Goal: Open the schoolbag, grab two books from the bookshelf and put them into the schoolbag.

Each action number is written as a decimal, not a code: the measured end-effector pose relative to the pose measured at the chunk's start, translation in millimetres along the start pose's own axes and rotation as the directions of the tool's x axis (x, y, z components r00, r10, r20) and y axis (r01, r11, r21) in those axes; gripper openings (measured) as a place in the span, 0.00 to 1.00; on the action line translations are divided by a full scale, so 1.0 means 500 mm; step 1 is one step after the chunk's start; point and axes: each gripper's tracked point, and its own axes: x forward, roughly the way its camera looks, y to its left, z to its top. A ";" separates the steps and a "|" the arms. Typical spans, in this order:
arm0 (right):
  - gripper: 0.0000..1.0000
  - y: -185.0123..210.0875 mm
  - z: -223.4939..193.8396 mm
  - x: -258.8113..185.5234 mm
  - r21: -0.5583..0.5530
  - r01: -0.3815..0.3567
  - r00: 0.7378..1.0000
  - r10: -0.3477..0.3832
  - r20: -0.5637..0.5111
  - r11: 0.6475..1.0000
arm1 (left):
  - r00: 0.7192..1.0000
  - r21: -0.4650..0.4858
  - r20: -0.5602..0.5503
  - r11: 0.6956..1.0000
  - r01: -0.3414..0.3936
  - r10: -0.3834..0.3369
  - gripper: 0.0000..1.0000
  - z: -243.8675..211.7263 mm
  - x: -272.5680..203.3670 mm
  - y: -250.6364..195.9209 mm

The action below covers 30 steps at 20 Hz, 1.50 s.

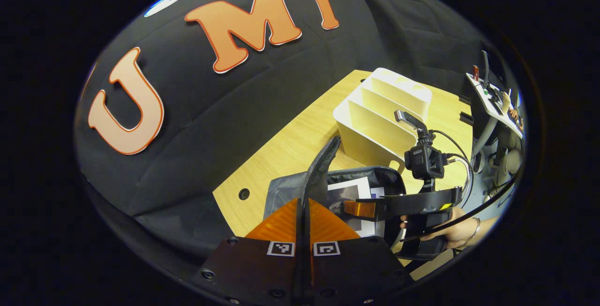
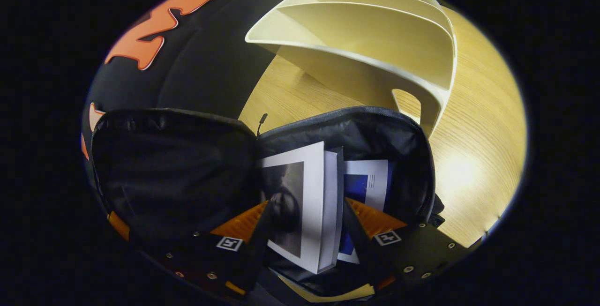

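A dark schoolbag (image 2: 361, 130) lies open on the wooden table (image 2: 473, 123). My left gripper (image 1: 303, 204) is shut on the edge of the bag's flap (image 1: 323, 158) and holds it upright. Inside the bag lie two books, one with a white and grey cover (image 2: 307, 175) and one with a blue and white cover (image 2: 372, 182). My right gripper (image 2: 307, 214) hangs open over the bag's mouth, with the grey book between and beyond its fingers. A hand holds this right gripper (image 1: 363, 208) in the left gripper view. The cream bookshelf (image 2: 375, 39) stands just behind the bag.
The bookshelf (image 1: 375, 123) has several upright dividers and its slots look bare. A round hole (image 1: 243, 194) sits in the table near its left edge. Beyond the table's far right stands a white stand with equipment (image 1: 492, 97).
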 end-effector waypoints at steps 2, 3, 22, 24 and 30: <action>0.98 -0.012 0.005 -0.024 -0.012 0.020 1.000 -0.020 -0.007 1.000 | 1.000 -0.023 0.001 1.000 0.011 -0.011 0.01 -0.006 0.001 -0.002; 0.98 -0.018 0.009 -0.040 -0.022 0.030 0.999 -0.030 -0.013 0.999 | 1.000 -0.029 0.001 1.000 0.011 -0.011 0.01 -0.010 -0.002 -0.004; 0.99 -0.249 0.302 -0.319 -0.476 0.172 0.984 -0.170 0.047 0.863 | 0.999 -0.498 -0.032 0.867 -0.024 0.010 0.29 -0.060 0.004 -0.203; 0.98 -0.269 0.335 -0.332 -0.520 0.168 0.984 -0.170 0.045 0.837 | 0.998 -0.535 -0.057 0.842 -0.063 0.039 0.59 -0.064 0.018 -0.231; 0.98 -0.262 0.439 -0.388 -0.661 0.139 0.990 -0.095 0.102 0.738 | 0.973 -0.587 -0.052 0.781 -0.212 0.225 0.99 -0.011 0.002 -0.253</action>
